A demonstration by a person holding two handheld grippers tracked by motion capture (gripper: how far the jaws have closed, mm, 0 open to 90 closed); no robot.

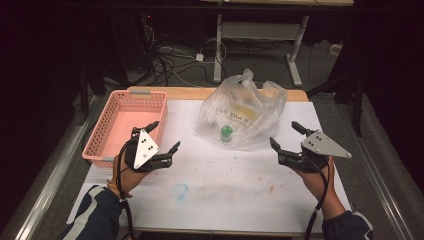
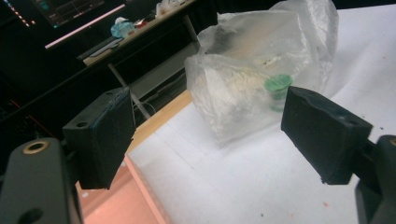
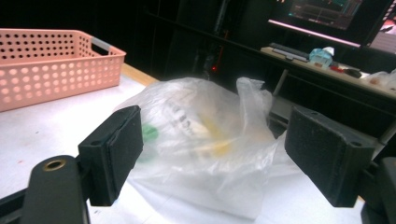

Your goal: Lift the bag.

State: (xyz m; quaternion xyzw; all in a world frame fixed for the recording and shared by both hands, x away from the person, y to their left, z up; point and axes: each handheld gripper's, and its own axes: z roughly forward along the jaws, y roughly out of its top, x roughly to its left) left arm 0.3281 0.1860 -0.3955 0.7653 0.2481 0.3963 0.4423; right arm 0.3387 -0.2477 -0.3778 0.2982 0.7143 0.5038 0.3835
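bring your left gripper (image 1: 162, 135) in from centre left and your right gripper (image 1: 286, 135) from centre right, pinching the clear plastic bag (image 1: 243, 111) at upper centre by its loose folds. both grippers gape wide, holding nothing. contents are blurred; perhaps a green cap (image 1: 226, 132).

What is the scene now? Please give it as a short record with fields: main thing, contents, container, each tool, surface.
main thing: clear plastic bag, knotted at the top, lying on the far middle of the table
contents: a green-capped item and something yellow, blurred through the plastic
container: pink basket at the left, nothing seen inside
left tool: open, apart from the bag, beside the basket
right tool: open, apart from the bag, at its right
surface: white sheet with faint blue and red stains
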